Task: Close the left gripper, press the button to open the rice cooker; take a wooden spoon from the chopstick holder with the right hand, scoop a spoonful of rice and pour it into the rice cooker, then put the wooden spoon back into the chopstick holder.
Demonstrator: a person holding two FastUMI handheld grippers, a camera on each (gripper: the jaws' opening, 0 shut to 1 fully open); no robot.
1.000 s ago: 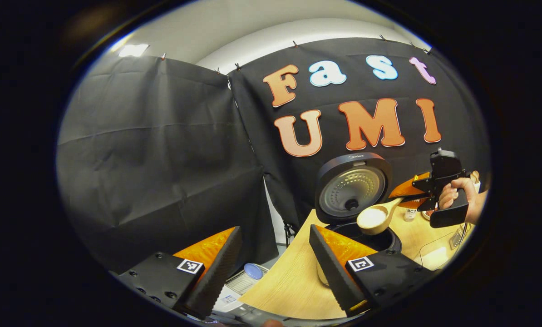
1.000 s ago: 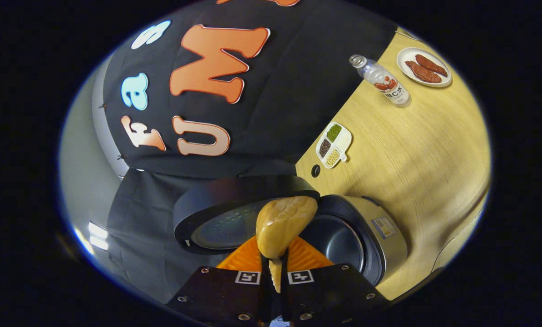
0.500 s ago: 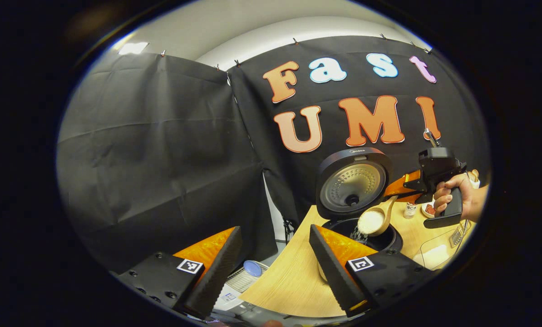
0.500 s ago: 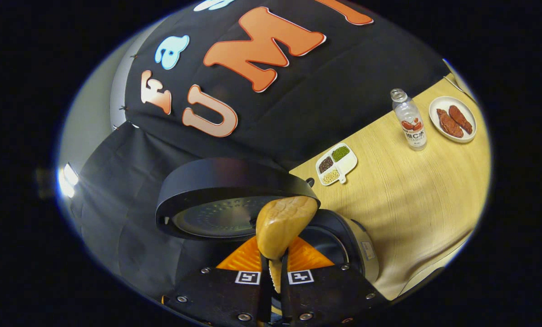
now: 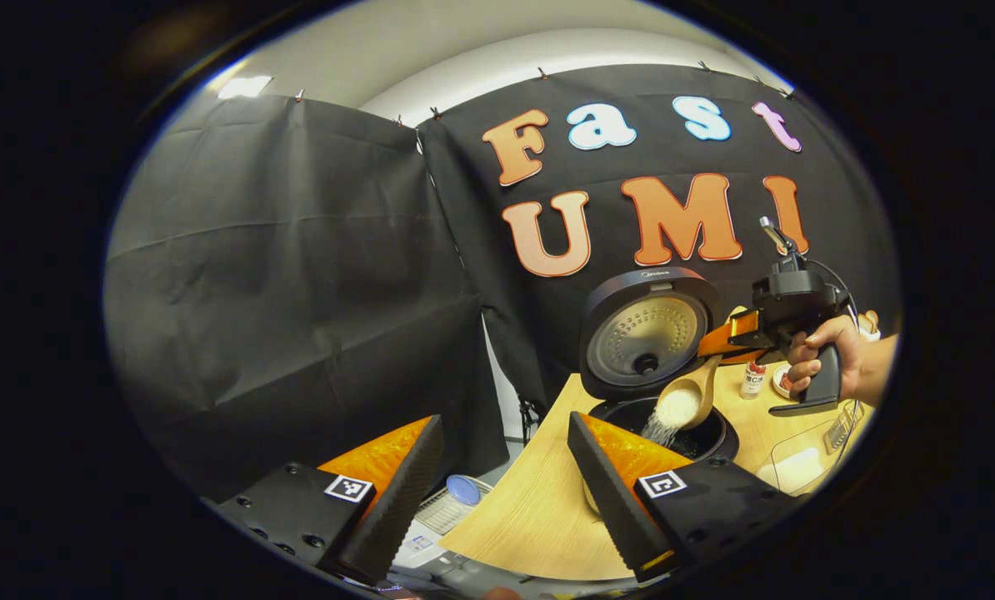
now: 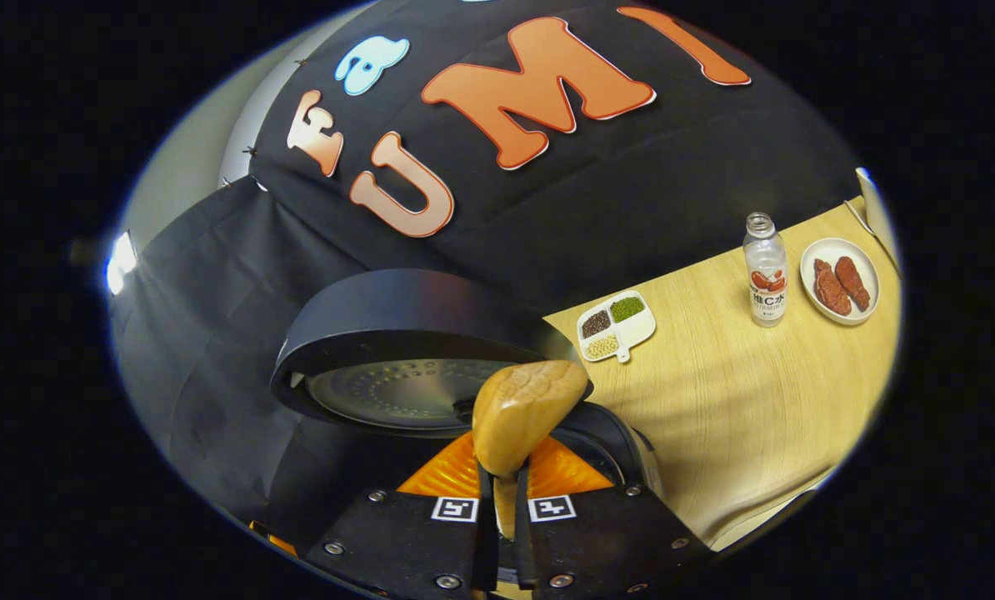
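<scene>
Clamping the wooden spoon (image 6: 524, 408) by its handle, right gripper (image 6: 504, 510) tilts the smooth rounded bowl over the open rice cooker (image 5: 660, 392); white rice (image 5: 661, 423) spilling in. Left gripper (image 5: 497, 483) wide apart, empty

The left gripper (image 5: 506, 475) hangs with jaws wide apart; the right gripper (image 6: 497, 508), gripped by a hand (image 5: 831, 358), is clamped tight and tilted.

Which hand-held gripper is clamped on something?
The right hand-held gripper, shut on the wooden spoon; the left hand-held gripper is open, holding nothing.
</scene>
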